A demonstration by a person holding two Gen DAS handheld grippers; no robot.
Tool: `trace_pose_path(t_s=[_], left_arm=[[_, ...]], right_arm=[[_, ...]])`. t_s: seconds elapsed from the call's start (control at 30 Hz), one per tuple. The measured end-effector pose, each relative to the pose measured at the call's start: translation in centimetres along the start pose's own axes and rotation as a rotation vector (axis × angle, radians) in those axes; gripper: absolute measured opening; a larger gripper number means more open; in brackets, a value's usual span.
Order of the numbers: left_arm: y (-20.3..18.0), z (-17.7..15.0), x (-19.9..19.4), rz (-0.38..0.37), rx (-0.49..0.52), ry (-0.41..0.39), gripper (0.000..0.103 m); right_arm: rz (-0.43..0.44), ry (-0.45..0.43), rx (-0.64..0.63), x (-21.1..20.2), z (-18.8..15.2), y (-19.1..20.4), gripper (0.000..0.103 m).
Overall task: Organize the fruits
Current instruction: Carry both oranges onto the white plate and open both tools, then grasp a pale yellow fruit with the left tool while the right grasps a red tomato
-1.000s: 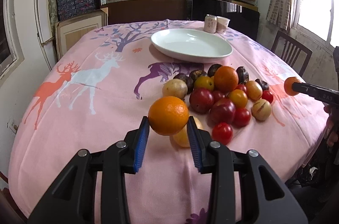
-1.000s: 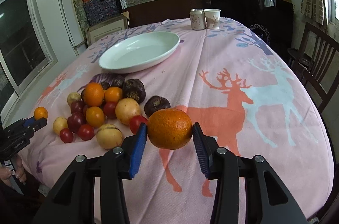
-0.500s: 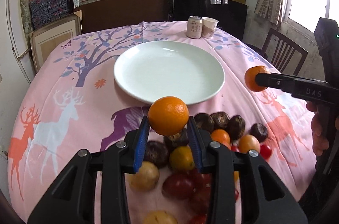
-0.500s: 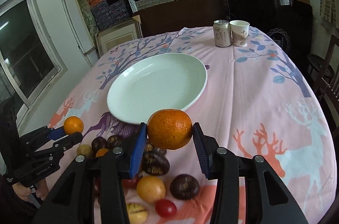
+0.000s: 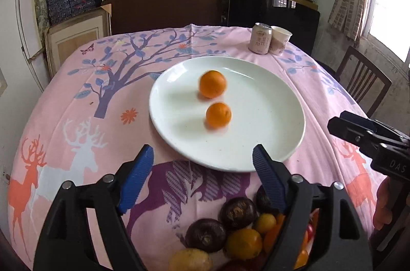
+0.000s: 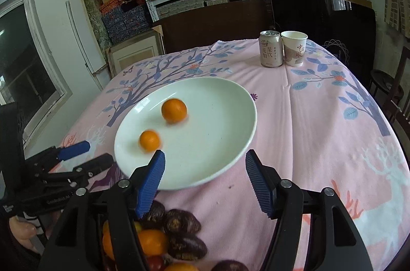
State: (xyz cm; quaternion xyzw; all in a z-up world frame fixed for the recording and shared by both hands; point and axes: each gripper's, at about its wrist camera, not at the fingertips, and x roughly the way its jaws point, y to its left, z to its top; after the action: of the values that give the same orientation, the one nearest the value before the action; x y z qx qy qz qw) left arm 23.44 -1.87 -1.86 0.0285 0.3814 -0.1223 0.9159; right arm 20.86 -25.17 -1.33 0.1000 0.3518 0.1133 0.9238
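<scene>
Left gripper point(image 5: 202, 163): spread, empty, level at the lower frame.
Right gripper point(image 6: 205, 168): likewise spread.
White plate point(image 5: 269, 142): two oranges point(image 5: 213, 83) (blurred).

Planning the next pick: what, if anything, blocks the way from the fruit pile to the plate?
Nothing visible. Only bare cloth lies between the pile and the plate. Two oranges sit on its left half; the rest is free. The can and cup stand beyond.

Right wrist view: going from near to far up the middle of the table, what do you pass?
Pile of fruit → right gripper's blue fingers → smaller orange → larger orange → far rim of the white plate → can and paper cup, side by side.
</scene>
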Motion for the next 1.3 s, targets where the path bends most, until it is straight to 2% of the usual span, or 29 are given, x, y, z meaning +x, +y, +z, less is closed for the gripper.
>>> trace_pose_path(t_s=[0.07, 0.17, 0.33, 0.53, 0.7, 0.77, 0.83, 0.87, 0.97, 1.03, 1.13, 1.2, 1.23, 1.3], left_arm=[[-0.2, -1.4, -1.7, -0.014, 0.015, -0.005, 0.077], [-0.5, -4.3, -3.9, -0.022, 0.056, 0.004, 0.077], [0.5, -10.3, -6.5, 0.000, 0.079, 0.047, 0.078], [0.5, -15.2, -8.4, 0.012, 0.112, 0.092, 0.077], [0.2, -16.7, -8.2, 0.016, 0.122, 0.103, 0.077], [0.2, -16.9, -7.2, 0.015, 0.119, 0.121, 0.062], [0.0, -16.7, -6.4, -0.007, 0.101, 0.121, 0.054], [-0.1, -16.6, -6.4, -0.030, 0.095, 0.107, 0.041], [-0.1, -16.8, -6.4, -0.037, 0.079, 0.067, 0.041], [0.6, -16.7, -7.0, -0.077, 0.041, 0.033, 0.041], [1.7, -16.6, -7.5, -0.102, -0.022, 0.001, 0.041], [1.6, -16.6, -7.4, -0.099, -0.017, 0.006, 0.041], [1.3, -16.6, -7.3, -0.092, -0.006, 0.008, 0.041], [1.0, -16.5, -7.2, -0.089, 0.011, 0.021, 0.041]], right_arm=[[0.031, 0.001, 0.017, -1.4, -1.5, -0.4, 0.070], [0.025, -0.013, 0.028, -3.5, -4.0, -1.3, 0.072], [-0.048, -0.024, 0.030, -5.9, -7.9, -3.2, 0.075], [-0.054, 0.042, 0.139, -4.6, -10.6, -6.9, 0.075], [-0.048, 0.023, 0.142, -4.8, -10.8, -6.8, 0.075], [-0.052, 0.015, 0.138, -4.9, -10.8, -6.7, 0.075], [-0.047, 0.009, 0.139, -5.1, -10.9, -6.8, 0.075], [-0.043, 0.006, 0.137, -5.1, -10.9, -6.7, 0.075], [-0.013, 0.025, 0.088, -5.2, -11.2, -6.0, 0.075], [0.026, 0.051, 0.009, -5.2, -11.6, -4.8, 0.075], [0.095, 0.064, -0.152, -5.7, -12.7, -2.4, 0.073], [0.092, 0.081, -0.241, -5.7, -13.4, -0.9, 0.060], [0.075, 0.089, -0.275, -5.6, -13.7, -0.2, 0.057], [0.050, 0.105, -0.303, -5.2, -13.8, 0.5, 0.041]])
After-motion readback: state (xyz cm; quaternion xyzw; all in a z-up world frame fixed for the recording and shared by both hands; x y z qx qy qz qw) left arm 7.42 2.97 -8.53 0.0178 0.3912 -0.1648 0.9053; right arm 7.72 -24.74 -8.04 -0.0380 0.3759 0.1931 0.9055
